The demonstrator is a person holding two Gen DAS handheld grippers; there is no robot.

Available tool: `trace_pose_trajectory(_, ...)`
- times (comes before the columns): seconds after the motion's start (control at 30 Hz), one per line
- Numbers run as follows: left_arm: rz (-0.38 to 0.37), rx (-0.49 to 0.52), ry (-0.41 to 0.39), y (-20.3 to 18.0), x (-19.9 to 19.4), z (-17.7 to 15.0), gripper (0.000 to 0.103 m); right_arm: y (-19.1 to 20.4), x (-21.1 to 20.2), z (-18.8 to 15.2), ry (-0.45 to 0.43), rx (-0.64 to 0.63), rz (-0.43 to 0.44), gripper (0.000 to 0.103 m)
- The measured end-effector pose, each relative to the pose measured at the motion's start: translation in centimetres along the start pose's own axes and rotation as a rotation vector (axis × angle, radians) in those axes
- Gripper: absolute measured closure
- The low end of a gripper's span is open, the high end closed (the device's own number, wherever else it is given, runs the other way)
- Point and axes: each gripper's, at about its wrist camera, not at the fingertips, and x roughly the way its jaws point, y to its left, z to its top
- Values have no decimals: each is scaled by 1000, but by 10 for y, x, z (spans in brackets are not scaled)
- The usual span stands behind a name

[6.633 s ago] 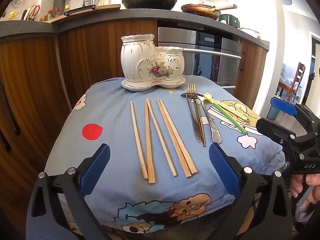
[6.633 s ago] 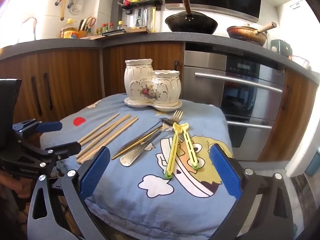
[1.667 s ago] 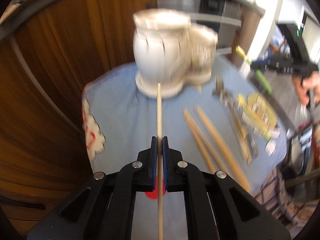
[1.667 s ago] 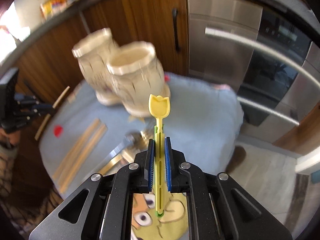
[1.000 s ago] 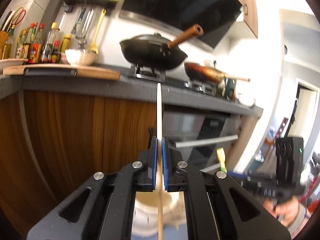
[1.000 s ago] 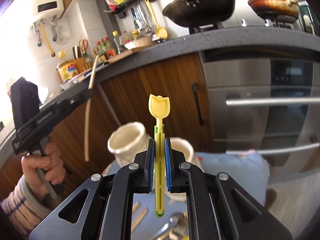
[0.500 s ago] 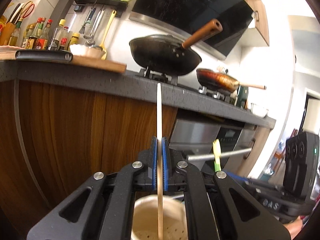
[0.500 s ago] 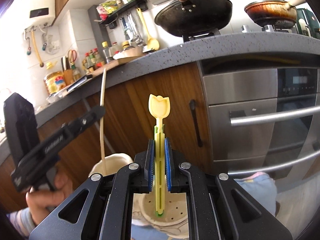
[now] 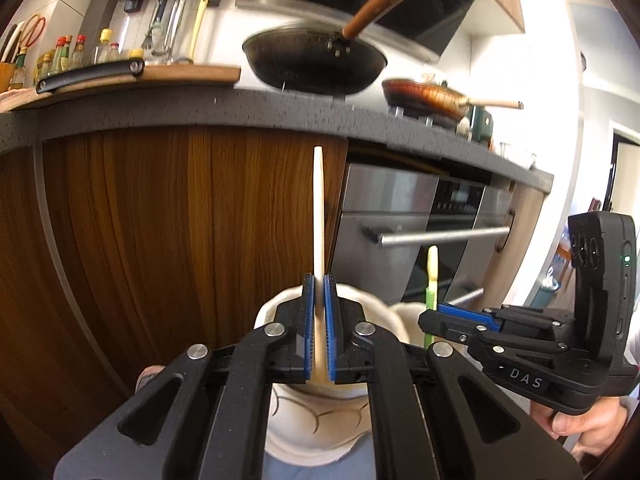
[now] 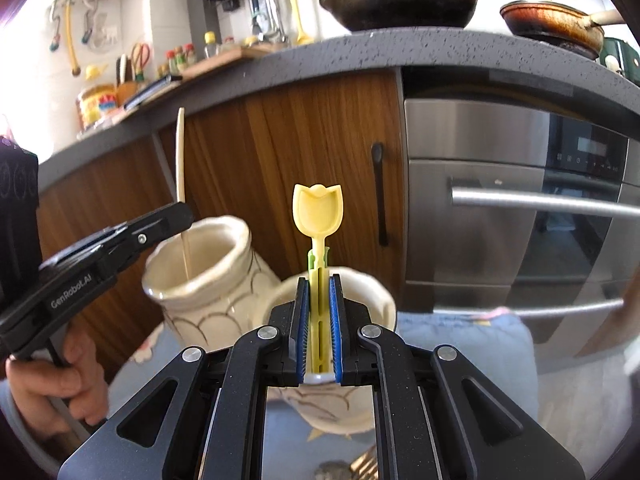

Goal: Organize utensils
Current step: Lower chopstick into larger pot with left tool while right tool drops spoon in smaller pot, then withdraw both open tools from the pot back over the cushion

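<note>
Lighting: bright daylight, apparently from the right in the left wrist view and the left in the right wrist view; walls there wash out to white. Glare on the oven front [image 10: 520,216]. Distortion: strong fisheye bending, dark vignette at corners. Focus: ceramic holder [image 10: 208,280] slightly motion-blurred; background shelves soft.

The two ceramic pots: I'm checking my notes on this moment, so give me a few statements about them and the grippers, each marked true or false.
1. The left gripper is shut on a wooden chopstick. True.
2. The right gripper is empty. False: it is shut on yellow-green training chopsticks.
3. The chopstick's lower end is inside the taller pot. True.
4. The training chopsticks lie flat on the blue cloth. False: they are held upright over the shorter pot.
</note>
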Motion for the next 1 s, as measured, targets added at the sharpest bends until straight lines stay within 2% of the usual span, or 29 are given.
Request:
trace_pose_trajectory(0.23,21,30,109,-1,17,5,98,5,15,4,110,-28,-30,92)
trace_pose_trajectory(0.43,34,57,150,-4,23,6,97,7,17,5,127,-29,-42,92)
trace_pose_trajectory(0.47,43,58,150,-4,23,6,96,7,16,5,123,-28,-39,89)
trace_pose_trajectory(0.53,41,60,143,-4,21,6,82,7,12,4,111,-26,-33,84)
trace_pose_trajectory(0.6,37,66,132,-3,17,6,78,6,4,3,91,-21,-26,81)
trace_pose_trajectory(0.73,27,76,98,-3,7,8,61,6,-15,0,53,-13,-6,73)
trace_pose_trajectory(0.93,21,54,60,4,-14,9,52,5,-50,-12,0,-13,10,71)
trace_pose_trajectory(1.0,12,40,48,6,-24,7,48,3,-60,-15,-12,-9,12,64)
